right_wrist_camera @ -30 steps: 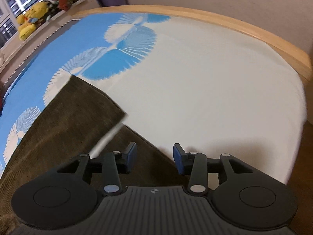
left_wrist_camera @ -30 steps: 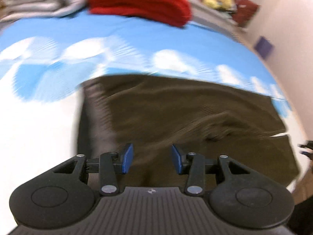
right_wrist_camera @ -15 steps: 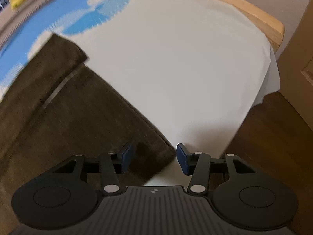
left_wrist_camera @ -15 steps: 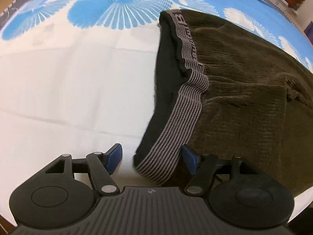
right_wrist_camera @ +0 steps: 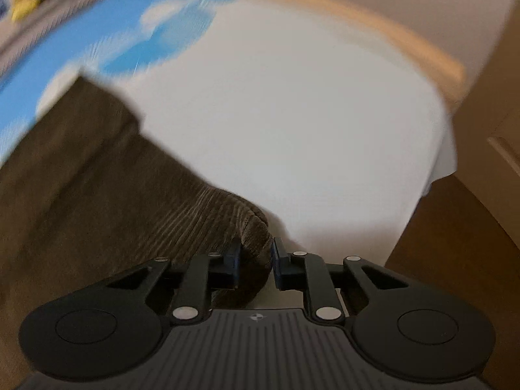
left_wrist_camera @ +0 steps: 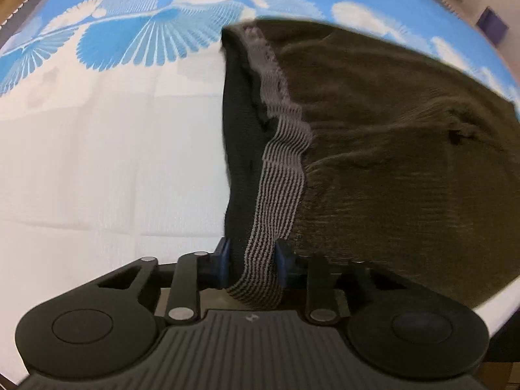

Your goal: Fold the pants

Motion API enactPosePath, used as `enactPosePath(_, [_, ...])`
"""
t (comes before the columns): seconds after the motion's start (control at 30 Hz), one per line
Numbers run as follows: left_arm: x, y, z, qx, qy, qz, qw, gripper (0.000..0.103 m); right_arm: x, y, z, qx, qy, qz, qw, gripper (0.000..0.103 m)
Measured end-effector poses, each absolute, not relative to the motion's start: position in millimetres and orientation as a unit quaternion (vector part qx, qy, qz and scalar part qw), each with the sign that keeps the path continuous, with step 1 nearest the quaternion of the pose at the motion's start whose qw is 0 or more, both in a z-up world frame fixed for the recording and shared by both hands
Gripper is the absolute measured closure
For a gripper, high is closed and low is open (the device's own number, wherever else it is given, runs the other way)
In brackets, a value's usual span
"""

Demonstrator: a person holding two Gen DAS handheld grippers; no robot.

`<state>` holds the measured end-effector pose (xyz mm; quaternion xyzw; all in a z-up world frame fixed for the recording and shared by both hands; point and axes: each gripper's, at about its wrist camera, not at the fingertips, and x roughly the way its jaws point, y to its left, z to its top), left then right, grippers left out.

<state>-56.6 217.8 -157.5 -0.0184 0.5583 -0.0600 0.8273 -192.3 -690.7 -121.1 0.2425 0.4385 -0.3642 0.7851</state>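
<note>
1. Left tool [left_wrist_camera: 252, 265] is closing its jaws on the striped waistband [left_wrist_camera: 279, 175] of the pants [left_wrist_camera: 406, 149]. The corner sits right between the blue pads, so it looks like a pinch grip on the thickest bit, good for lifting.
2. Right tool [right_wrist_camera: 256, 261] is closing too, with the leg hem corner [right_wrist_camera: 250, 227] bunched between its pads.
3. Pants lie flat on the bed [left_wrist_camera: 113, 162], stretching ahead of both tools, near the bed's front edge.
4. I guess grabbing both near corners lets that whole edge swing over as one clean fold.
</note>
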Motion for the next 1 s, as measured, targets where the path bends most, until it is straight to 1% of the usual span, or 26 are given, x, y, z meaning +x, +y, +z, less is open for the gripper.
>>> enactPosePath(0.07, [-60.3, 217.9, -144.8, -0.026, 0.547, -0.052, 0.835, 0.075, -193.1, -691.1, -117.9, 0.230, 0.431, -0.383, 0.784, 0.084])
enactPosePath(0.17, [-74.2, 218.8, -147.5, -0.018, 0.575, -0.052, 0.816, 0.074, -197.0, -695.6, -129.2, 0.254, 0.448, -0.391, 0.763, 0.082])
enactPosePath(0.2, [-77.3, 217.1, -154.5, -0.005, 0.593, -0.047, 0.804, 0.074, -197.2, -695.9, -131.2, 0.261, 0.450, -0.390, 0.760, 0.079])
enactPosePath(0.23, [-79.6, 214.5, -160.5, 0.012, 0.607, -0.044, 0.793, 0.072, -193.3, -694.9, -134.1, 0.260, 0.459, -0.380, 0.760, 0.074])
enactPosePath(0.27, [-80.0, 213.5, -160.7, 0.021, 0.611, -0.040, 0.790, 0.067, -189.4, -691.7, -137.2, 0.250, 0.469, -0.372, 0.761, 0.072])
enactPosePath(0.3, [-81.1, 215.7, -156.5, 0.023, 0.605, -0.033, 0.796, 0.064, -183.7, -689.1, -137.3, 0.233, 0.476, -0.370, 0.763, 0.071])
enactPosePath(0.37, [-82.7, 217.7, -135.8, 0.024, 0.559, -0.013, 0.829, 0.064, -181.8, -685.2, -131.3, 0.205, 0.471, -0.370, 0.774, 0.069])
enactPosePath(0.43, [-87.4, 219.9, -115.7, -0.008, 0.515, -0.035, 0.856, 0.063, -180.6, -681.6, -119.8, 0.186, 0.450, -0.370, 0.791, 0.068])
enactPosePath(0.5, [-87.7, 218.0, -114.0, -0.041, 0.516, -0.069, 0.853, 0.064, -180.1, -675.1, -107.1, 0.175, 0.424, -0.357, 0.814, 0.068])
enactPosePath(0.53, [-86.9, 211.6, -119.1, -0.036, 0.529, -0.085, 0.844, 0.064, -178.9, -670.9, -99.9, 0.170, 0.409, -0.347, 0.827, 0.068])
enactPosePath(0.63, [-86.9, 189.4, -151.5, 0.035, 0.589, -0.105, 0.801, 0.065, -174.5, -658.7, -78.8, 0.171, 0.369, -0.310, 0.860, 0.068])
enactPosePath(0.67, [-86.6, 184.9, -165.0, 0.066, 0.610, -0.095, 0.784, 0.070, -171.9, -655.1, -72.6, 0.173, 0.356, -0.299, 0.868, 0.068])
enactPosePath(0.7, [-87.1, 183.4, -169.3, 0.084, 0.611, -0.094, 0.782, 0.070, -170.4, -648.7, -66.8, 0.174, 0.345, -0.287, 0.877, 0.068])
enactPosePath(0.73, [-85.6, 182.4, -166.4, 0.084, 0.607, -0.095, 0.784, 0.070, -167.6, -640.7, -61.4, 0.172, 0.337, -0.270, 0.885, 0.068])
enactPosePath(0.8, [-80.0, 189.8, -155.2, 0.039, 0.598, -0.082, 0.797, 0.070, -163.2, -619.9, -52.0, 0.163, 0.327, -0.248, 0.897, 0.068])
enactPosePath(0.9, [-76.3, 190.3, -129.0, 0.012, 0.543, -0.077, 0.836, 0.067, -155.4, -591.2, -35.1, 0.141, 0.301, -0.210, 0.919, 0.068])
enactPosePath(1.0, [-70.0, 188.1, -116.0, -0.010, 0.510, -0.057, 0.858, 0.065, -144.3, -558.9, -18.0, 0.110, 0.268, -0.169, 0.942, 0.068])
